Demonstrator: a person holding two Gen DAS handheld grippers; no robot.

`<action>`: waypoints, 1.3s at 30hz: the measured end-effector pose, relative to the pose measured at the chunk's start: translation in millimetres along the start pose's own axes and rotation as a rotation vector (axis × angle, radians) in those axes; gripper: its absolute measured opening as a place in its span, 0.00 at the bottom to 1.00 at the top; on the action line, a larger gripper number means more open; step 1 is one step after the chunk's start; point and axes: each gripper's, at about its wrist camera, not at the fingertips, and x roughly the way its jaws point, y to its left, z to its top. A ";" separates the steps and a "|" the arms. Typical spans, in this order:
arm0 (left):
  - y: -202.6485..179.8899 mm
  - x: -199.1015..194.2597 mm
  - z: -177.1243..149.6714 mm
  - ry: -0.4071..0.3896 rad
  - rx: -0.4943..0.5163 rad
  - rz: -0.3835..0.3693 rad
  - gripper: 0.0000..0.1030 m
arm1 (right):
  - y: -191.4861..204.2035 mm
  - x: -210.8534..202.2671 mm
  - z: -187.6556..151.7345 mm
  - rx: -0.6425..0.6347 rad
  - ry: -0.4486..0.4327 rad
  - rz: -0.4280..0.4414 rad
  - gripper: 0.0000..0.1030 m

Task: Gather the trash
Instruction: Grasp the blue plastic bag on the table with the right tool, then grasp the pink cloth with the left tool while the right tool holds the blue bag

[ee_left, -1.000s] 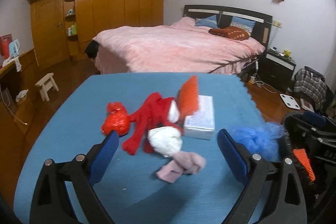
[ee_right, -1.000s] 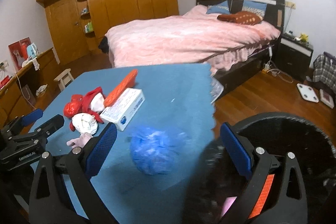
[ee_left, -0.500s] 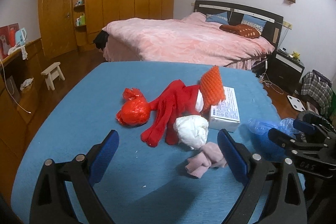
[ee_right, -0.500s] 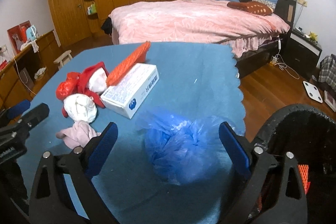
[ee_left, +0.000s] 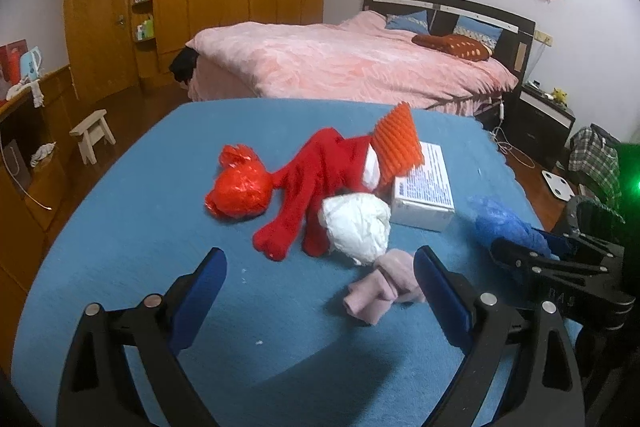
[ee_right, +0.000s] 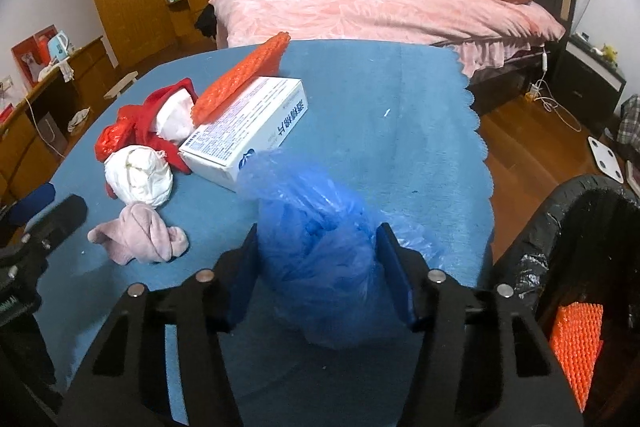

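Between the blue pads of the right gripper [ee_right: 318,267] sits a crumpled blue plastic bag [ee_right: 320,223], the jaws closed against both its sides on the blue table [ee_right: 400,131]. Just right of it stands a black-lined trash bin [ee_right: 580,223] holding an orange mesh piece [ee_right: 576,339]. Over the table's near part, the left gripper [ee_left: 320,299] hangs wide apart and empty. Farther out lie a pink cloth [ee_left: 380,287], a white wad [ee_left: 358,227], a red glove [ee_left: 308,187], a red bag [ee_left: 238,189] and a white box [ee_left: 424,187].
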 end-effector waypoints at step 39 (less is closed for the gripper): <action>-27.0 15.3 -8.4 0.076 0.034 -0.186 0.21 | 0.1 -12.6 0.9 -0.002 -0.020 0.013 0.52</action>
